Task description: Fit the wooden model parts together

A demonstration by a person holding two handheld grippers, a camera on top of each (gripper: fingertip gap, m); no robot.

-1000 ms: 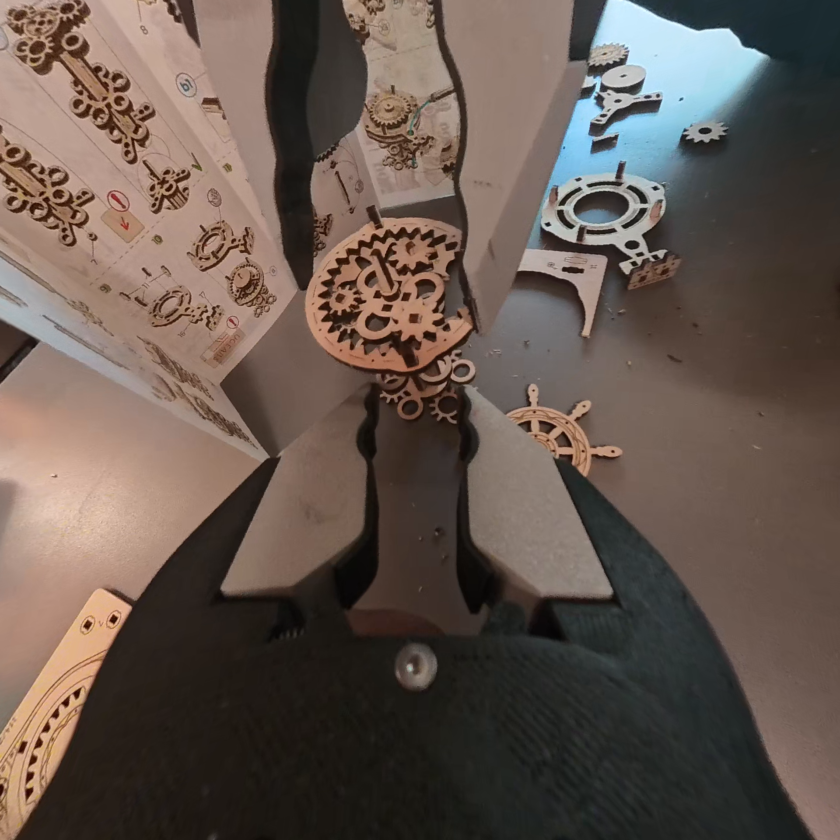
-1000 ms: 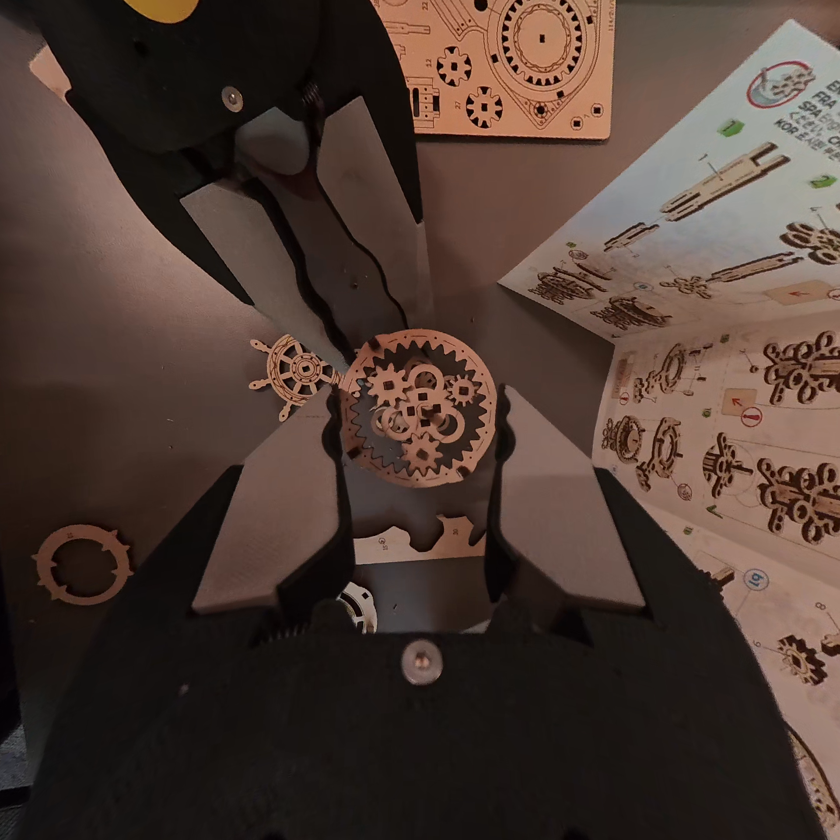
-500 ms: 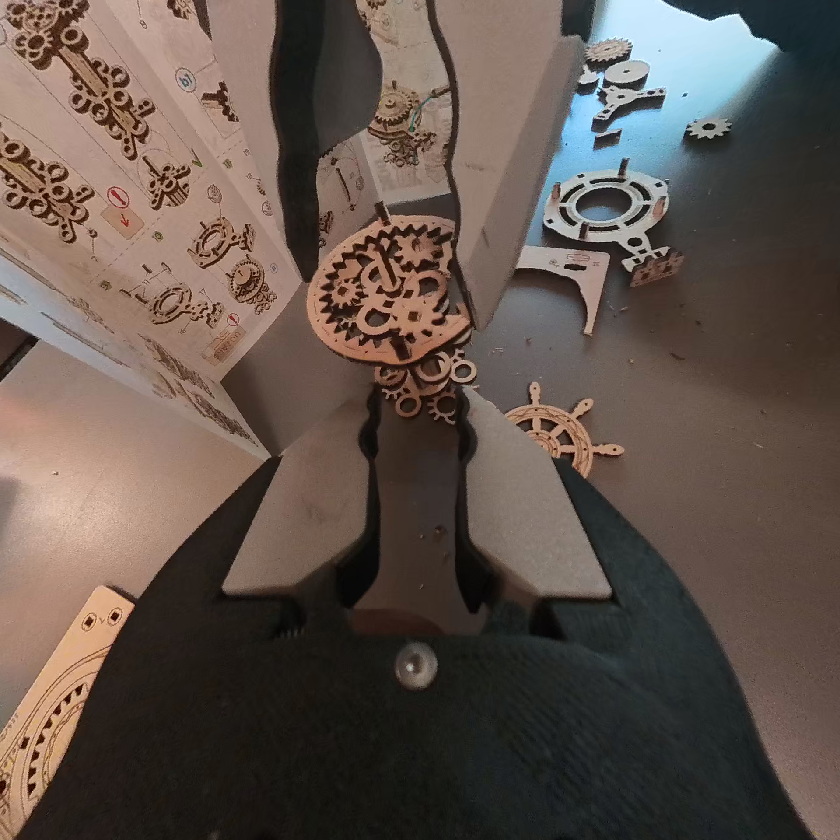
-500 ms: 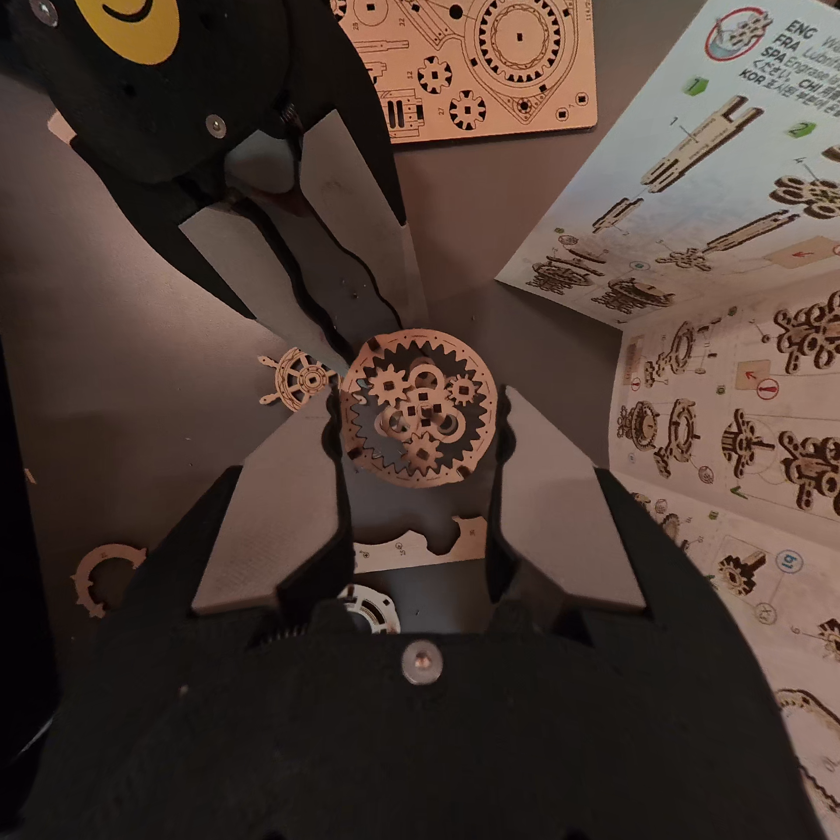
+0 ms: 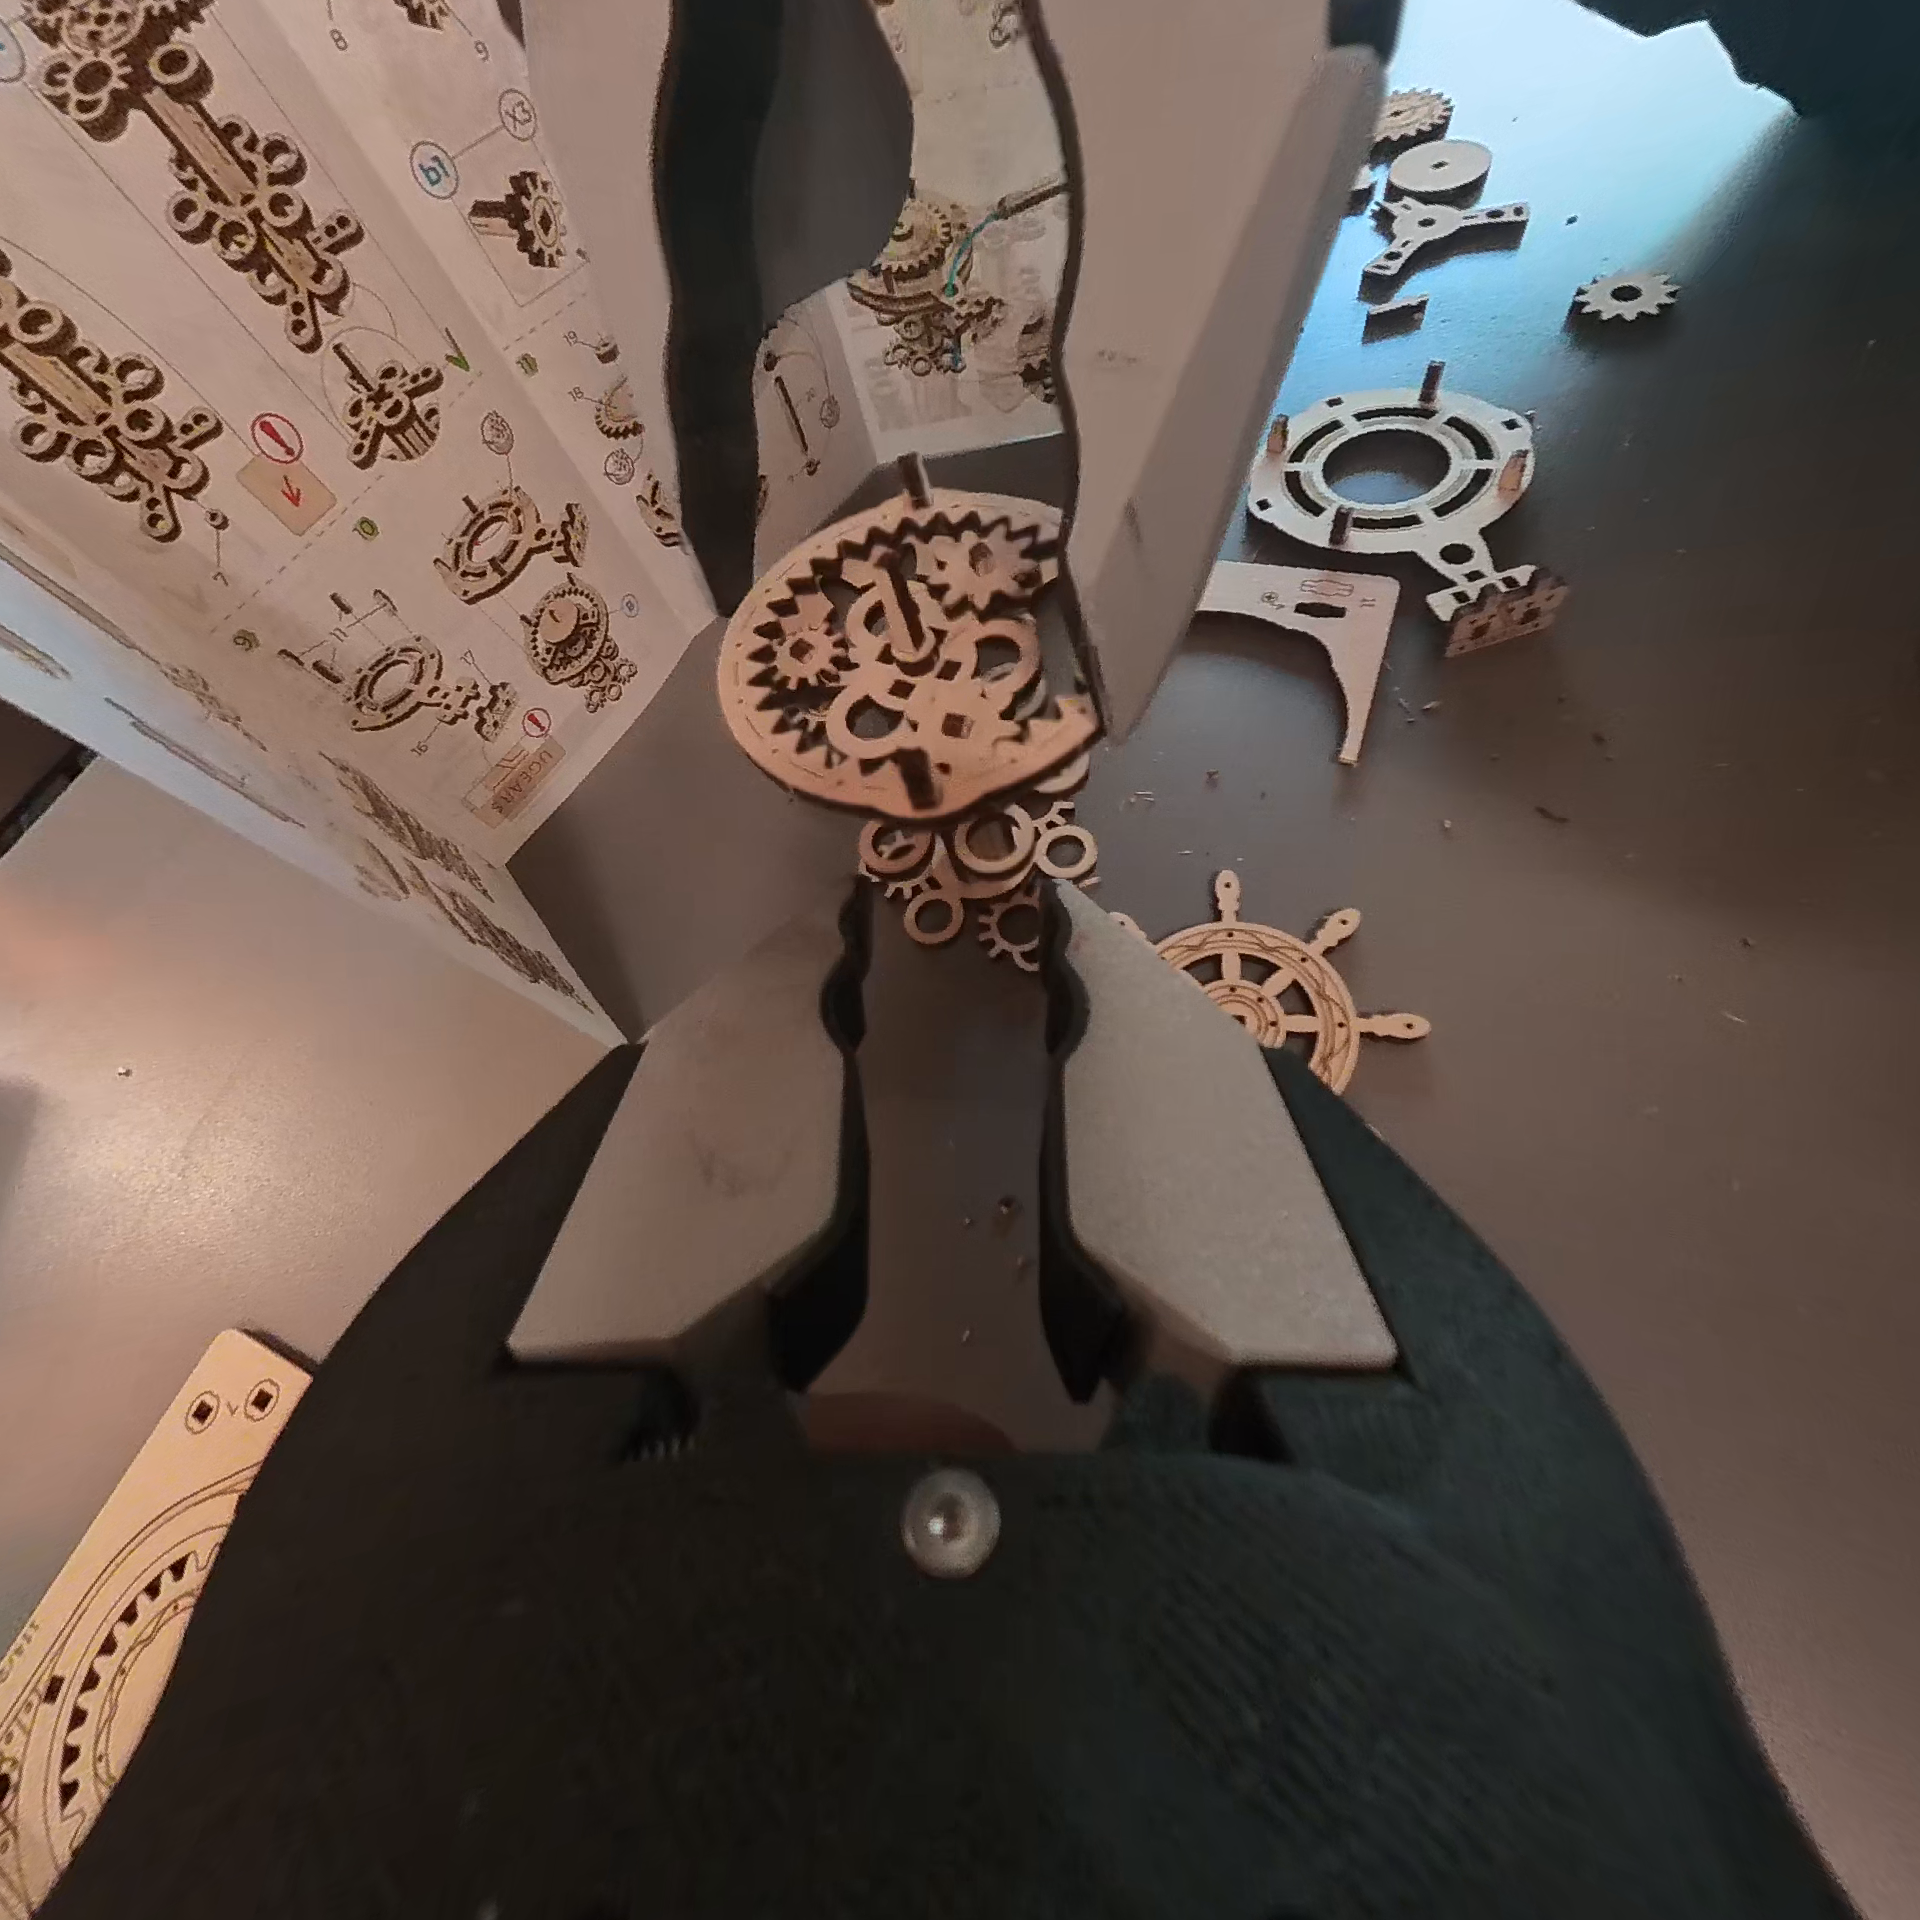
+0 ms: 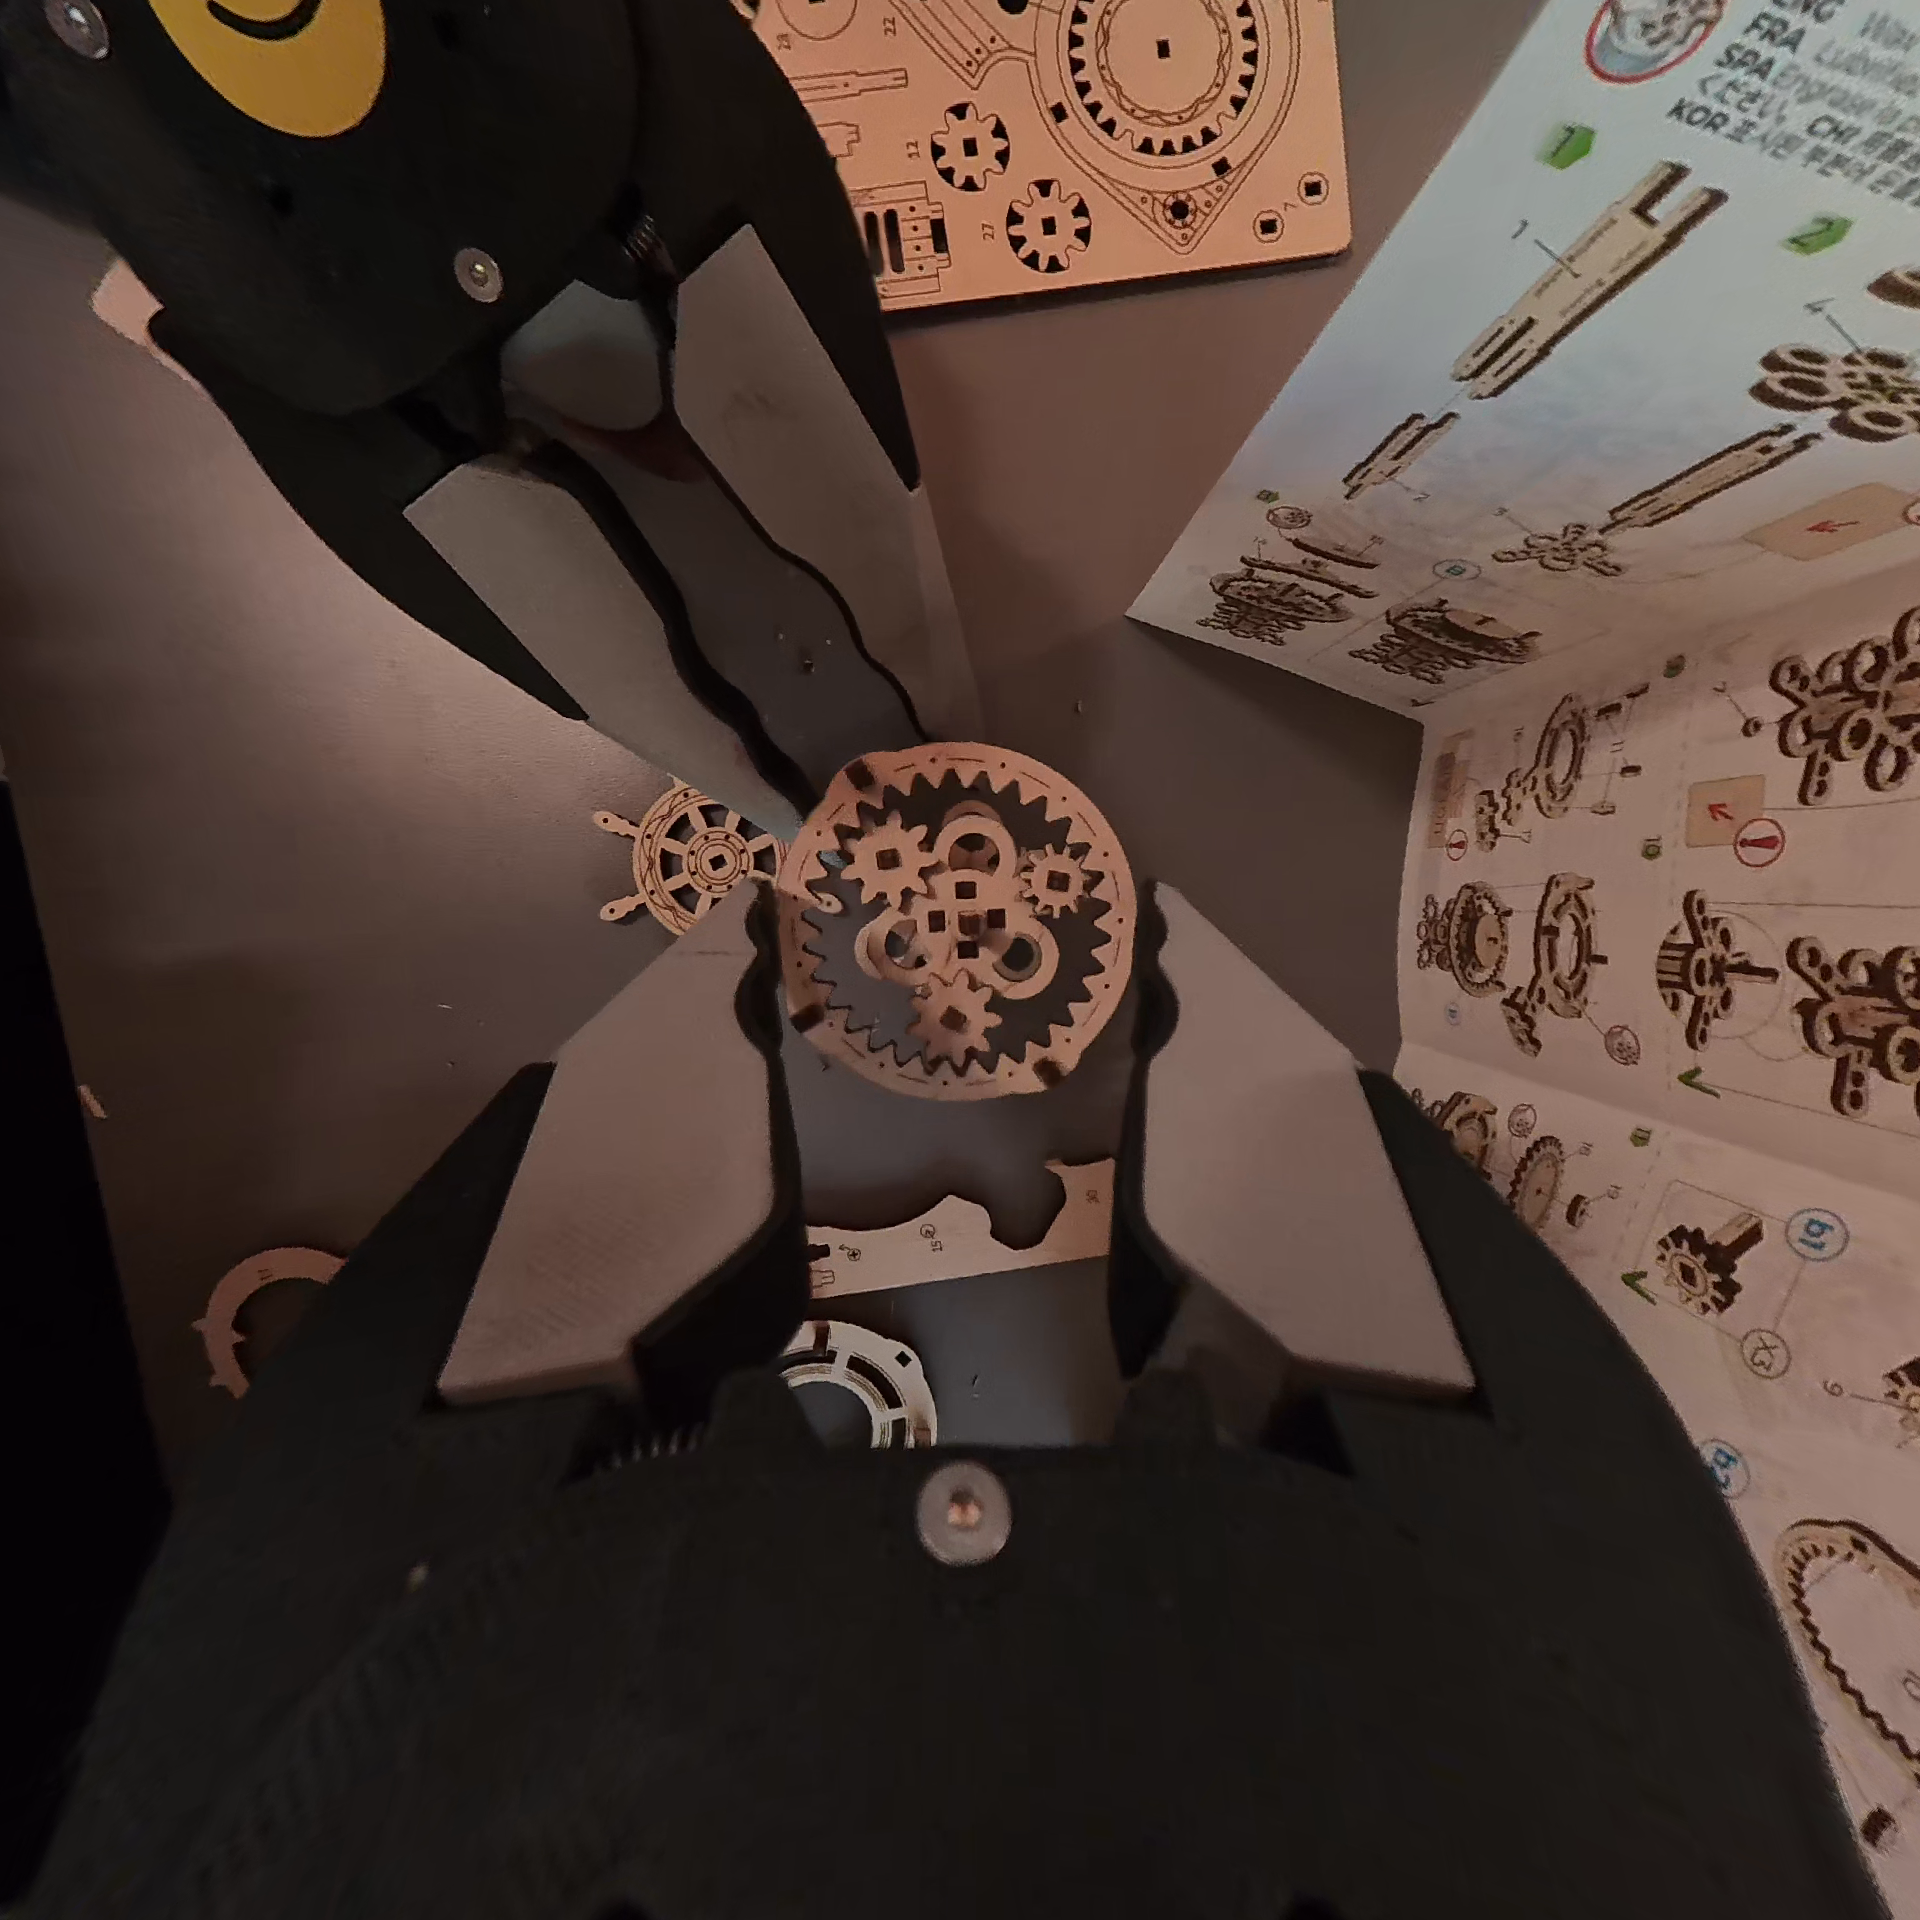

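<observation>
My right gripper [image 6: 951, 914] is shut on a round wooden gear disc [image 6: 956, 920], one finger on each side of its rim. In the left wrist view it comes down from the top, holding the disc [image 5: 904, 665] tilted. My left gripper [image 5: 951, 904] is shut at the fingertips on a small cluster of wooden rings and gears [image 5: 977, 878], which sits directly under the disc and touches it. A thin peg pokes up through the disc's middle. In the right wrist view the left gripper [image 6: 873, 769] reaches in from the upper left, its tips hidden under the disc.
A wooden ship's wheel [image 5: 1268, 997] lies on the dark table beside the left fingers. A ring base with pegs [image 5: 1382, 478], a cut-out offcut [image 5: 1320, 623] and small gears [image 5: 1626, 296] lie at the right. The folded instruction sheet [image 6: 1610, 520] and a wooden parts sheet [image 6: 1091, 135] lie nearby. My right fingertips sit around 5 cm from my left ones. The wooden ship's wheel [image 5: 1268, 997] lies around 5 cm away from my left fingertips. Look for it in the right wrist view [image 6: 700, 895] too.
Both grippers keep their hold. The disc and cluster stay pressed together; the pair has shifted slightly over the table and the disc tilts a little more in the left wrist view.
</observation>
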